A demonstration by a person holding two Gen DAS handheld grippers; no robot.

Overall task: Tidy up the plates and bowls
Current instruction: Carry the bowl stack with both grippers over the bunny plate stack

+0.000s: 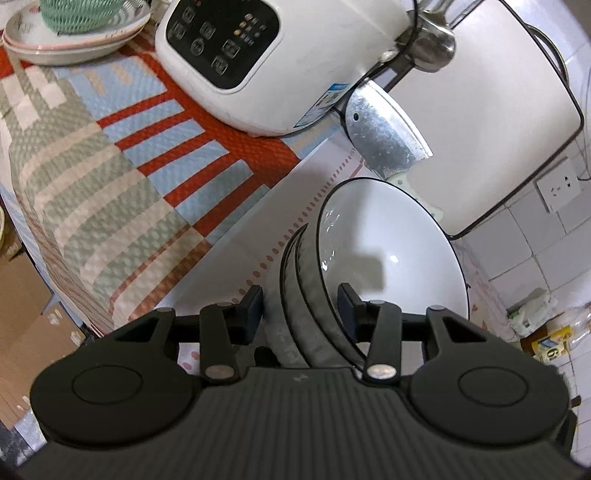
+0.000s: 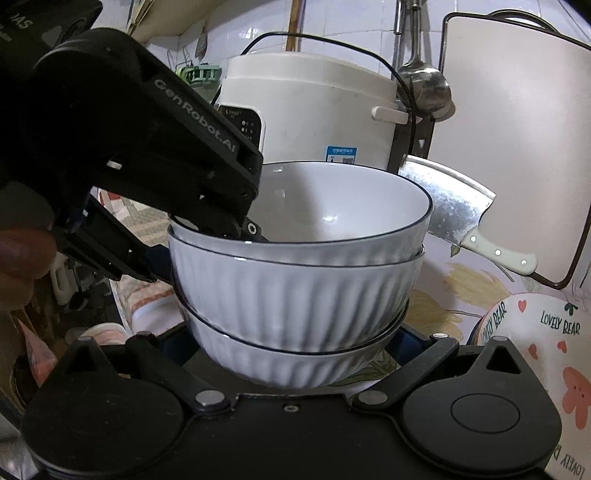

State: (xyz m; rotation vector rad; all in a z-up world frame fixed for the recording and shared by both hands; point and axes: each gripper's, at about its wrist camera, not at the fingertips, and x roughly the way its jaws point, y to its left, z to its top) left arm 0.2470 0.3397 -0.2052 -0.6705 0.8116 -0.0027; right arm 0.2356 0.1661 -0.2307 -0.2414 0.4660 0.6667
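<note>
- Right gripper (image 2: 295,354): black two-finger frame, nearest in the right wrist view. Fingertips hidden behind the bowls, so grip state can't be told.
- Stack of three white ribbed ceramic bowls with thin dark rims (image 2: 295,280): nested upright, just beyond the right gripper frame, on a floral-print counter cover (image 2: 461,291).
- Left gripper (image 1: 301,306): fingers spread either side of the stack's near-left rim, one blue-padded finger (image 1: 349,302) inside the top bowl, the other outside. Gap visible, not clamped.
- Same left gripper from the right wrist view (image 2: 207,243): comes in from the left, tip at the top bowl's rim.
- White plate with "LOVELY BEAR" print (image 2: 546,354): right of the stack, near.
- Steel cleaver with white riveted handle (image 2: 454,210): behind-right of the bowls, leaning on a cream cutting board with dark edge (image 2: 517,140).
- White rice cooker with black control panel (image 2: 310,118): directly behind the stack.
- Steel ladle (image 2: 424,85): hangs on the tiled wall, right of the cooker.
- Stacked white plates holding green foam netting (image 1: 74,33): far left on a red, blue and beige patterned cloth (image 1: 110,155).
</note>
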